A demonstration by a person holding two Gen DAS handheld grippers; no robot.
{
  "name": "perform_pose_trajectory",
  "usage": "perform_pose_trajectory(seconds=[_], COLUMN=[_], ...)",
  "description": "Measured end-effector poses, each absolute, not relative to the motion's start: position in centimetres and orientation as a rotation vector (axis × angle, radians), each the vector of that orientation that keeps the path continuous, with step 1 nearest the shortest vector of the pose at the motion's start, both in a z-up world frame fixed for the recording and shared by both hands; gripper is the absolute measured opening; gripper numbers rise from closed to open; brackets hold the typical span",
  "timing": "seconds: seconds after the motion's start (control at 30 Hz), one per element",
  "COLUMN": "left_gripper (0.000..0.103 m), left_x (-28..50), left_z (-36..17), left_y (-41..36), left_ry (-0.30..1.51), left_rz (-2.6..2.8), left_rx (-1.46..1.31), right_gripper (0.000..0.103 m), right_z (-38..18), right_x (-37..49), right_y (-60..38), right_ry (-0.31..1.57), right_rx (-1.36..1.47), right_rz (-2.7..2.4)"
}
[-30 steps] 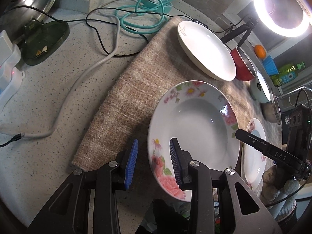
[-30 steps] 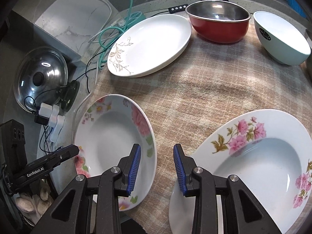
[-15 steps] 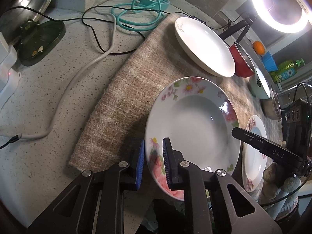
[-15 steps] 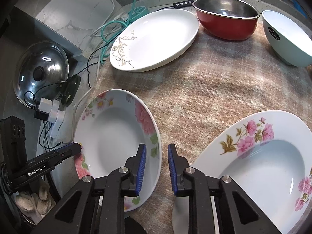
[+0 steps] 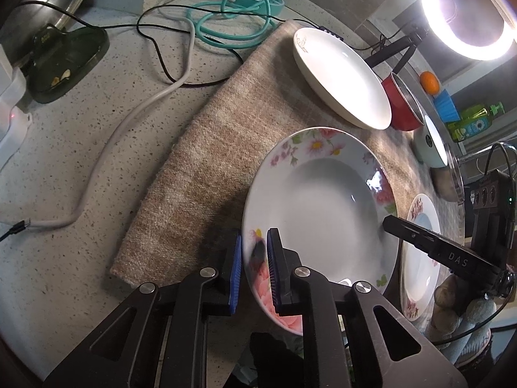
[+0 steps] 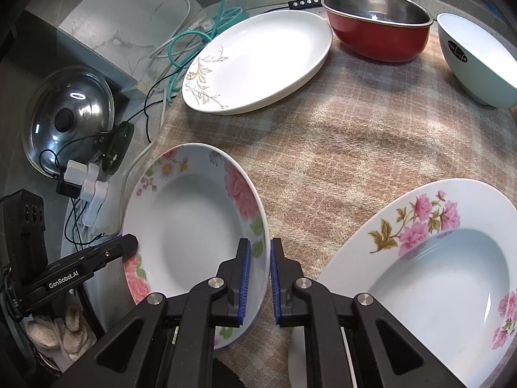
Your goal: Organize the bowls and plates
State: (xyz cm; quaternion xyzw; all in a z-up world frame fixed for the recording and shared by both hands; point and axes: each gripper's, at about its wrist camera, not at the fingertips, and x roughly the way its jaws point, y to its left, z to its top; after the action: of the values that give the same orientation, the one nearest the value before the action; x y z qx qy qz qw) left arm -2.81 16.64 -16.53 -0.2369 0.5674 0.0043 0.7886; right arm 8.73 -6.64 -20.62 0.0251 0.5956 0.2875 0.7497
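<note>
A deep floral plate (image 5: pixel 323 207) lies on the beige cloth (image 5: pixel 219 148); it also shows in the right wrist view (image 6: pixel 194 226). My left gripper (image 5: pixel 253 271) is shut on its near left rim. My right gripper (image 6: pixel 258 278) is shut on its opposite rim. A second floral plate (image 6: pixel 436 278) lies to the right; it shows in the left wrist view (image 5: pixel 420 258). A white oval plate (image 6: pixel 258 61), a red bowl (image 6: pixel 378 32) and a pale green bowl (image 6: pixel 478 64) stand at the back of the cloth.
Tangled teal, white and black cables (image 5: pixel 206 22) lie on the speckled counter (image 5: pixel 64 168) at the back left. A glass pot lid (image 6: pixel 69 126) and white plugs (image 6: pixel 84 187) sit left. A ring light (image 5: pixel 468 13), an orange (image 5: pixel 429 82) and a green bottle (image 5: pixel 475 123) are at right.
Both grippers closed from open onto opposite rims of the left floral plate. The plate appears slightly raised and tilted off the cloth.
</note>
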Motion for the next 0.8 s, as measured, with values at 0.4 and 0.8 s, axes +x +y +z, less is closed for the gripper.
perform_pose_trajectory(seconds=[0.4,0.8], left_gripper=[0.014,0.014], left_x=[-2.7,-1.6], left_z=[-15.5,-13.2], left_y=[16.1,13.7], left_ry=[1.21,1.177], left_rz=[0.016,-0.031], left_rx=[-0.484,-0.451], right_gripper=[0.011,0.011], right_z=[-20.4,-17.8], right_x=[8.5,8.4], right_y=[-7.1,-9.7], right_ry=[1.3,1.255], right_rx=[0.081,0.121], right_rz=[0.621,0.6])
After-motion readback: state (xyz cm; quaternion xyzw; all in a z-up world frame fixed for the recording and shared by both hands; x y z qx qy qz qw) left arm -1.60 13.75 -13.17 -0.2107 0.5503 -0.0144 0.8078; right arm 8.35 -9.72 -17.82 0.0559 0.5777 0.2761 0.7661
